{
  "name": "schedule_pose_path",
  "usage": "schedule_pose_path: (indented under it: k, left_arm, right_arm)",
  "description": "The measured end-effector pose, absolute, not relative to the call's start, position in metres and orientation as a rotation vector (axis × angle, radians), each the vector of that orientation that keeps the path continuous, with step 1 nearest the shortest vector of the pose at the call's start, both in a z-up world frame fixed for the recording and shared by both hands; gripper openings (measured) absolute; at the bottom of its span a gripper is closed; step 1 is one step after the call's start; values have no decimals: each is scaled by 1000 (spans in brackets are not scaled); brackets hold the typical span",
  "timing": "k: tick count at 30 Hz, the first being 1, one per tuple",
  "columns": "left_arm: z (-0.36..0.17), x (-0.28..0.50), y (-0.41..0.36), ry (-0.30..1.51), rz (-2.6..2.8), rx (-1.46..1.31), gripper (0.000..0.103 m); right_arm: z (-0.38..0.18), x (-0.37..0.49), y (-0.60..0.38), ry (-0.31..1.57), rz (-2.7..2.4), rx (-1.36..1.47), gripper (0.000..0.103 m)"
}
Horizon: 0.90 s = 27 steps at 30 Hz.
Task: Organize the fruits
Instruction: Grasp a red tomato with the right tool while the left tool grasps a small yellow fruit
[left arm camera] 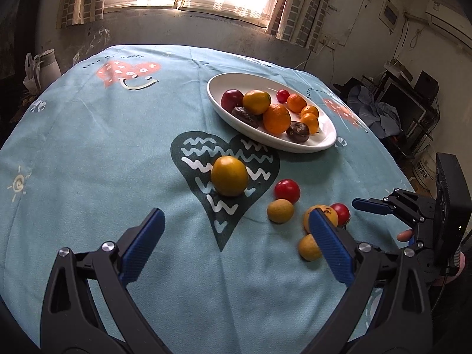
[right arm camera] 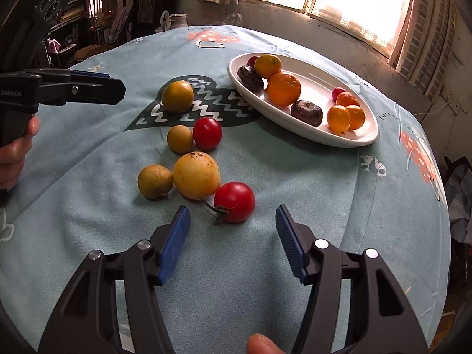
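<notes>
A white oval plate [left arm camera: 321, 143] [right arm camera: 365, 138] holds several oranges, dark passion fruits and red fruits. Loose on the blue cloth lie a yellow-green orange [left arm camera: 229, 176] [right arm camera: 177, 96], a red tomato [left arm camera: 287, 190] [right arm camera: 207, 133], a small tan fruit [left arm camera: 280, 211] [right arm camera: 179, 139], a speckled yellow fruit [left arm camera: 324, 211] [right arm camera: 196, 175], a second tan fruit [left arm camera: 308, 247] [right arm camera: 155, 181] and a stemmed red tomato [left arm camera: 340, 212] [right arm camera: 234, 202]. My left gripper [left arm camera: 236, 222] is open and empty, short of the yellow-green orange. My right gripper [right arm camera: 232, 215] is open, its tips either side of the stemmed tomato.
The round table carries a blue printed cloth [left arm camera: 118, 147]. A white jug [left arm camera: 48, 65] stands beyond the far edge. Shelves and clutter [left arm camera: 413, 100] fill the right side of the room. The other gripper shows in each view: the right one [left arm camera: 374, 206] and the left one [right arm camera: 88, 88].
</notes>
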<state>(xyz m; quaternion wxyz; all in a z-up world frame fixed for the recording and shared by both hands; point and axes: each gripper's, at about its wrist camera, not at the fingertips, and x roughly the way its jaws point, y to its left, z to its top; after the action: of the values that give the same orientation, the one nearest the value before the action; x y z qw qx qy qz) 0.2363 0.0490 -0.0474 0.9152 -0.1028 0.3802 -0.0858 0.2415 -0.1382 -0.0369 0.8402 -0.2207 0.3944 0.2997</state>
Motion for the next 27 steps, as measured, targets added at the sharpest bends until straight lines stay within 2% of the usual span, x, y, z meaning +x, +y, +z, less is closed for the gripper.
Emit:
schedule_pose_path:
  k: [4, 10, 14, 17, 25, 27]
  left_arm:
    - [-46, 233, 46, 772, -182, -193, 100]
    - [-43, 231, 42, 761, -196, -172, 100]
    - [-42, 230, 41, 756, -196, -164, 100]
    - [-42, 229, 41, 754, -194, -162, 100]
    - [-46, 225, 17, 779, -340, -102, 99]
    - [-47, 219, -2, 774, -397, -26, 93]
  right_arm:
    - [-41, 246, -136, 845, 624, -471, 55]
    - [-43, 251, -131, 847, 625, -474, 52]
    - [-44, 253, -130, 851, 624, -473, 44]
    - [-44, 253, -130, 855, 623, -469, 31]
    - [-27, 256, -157, 842, 581, -312, 30]
    - [-22, 258, -166, 837, 570, -249, 30]
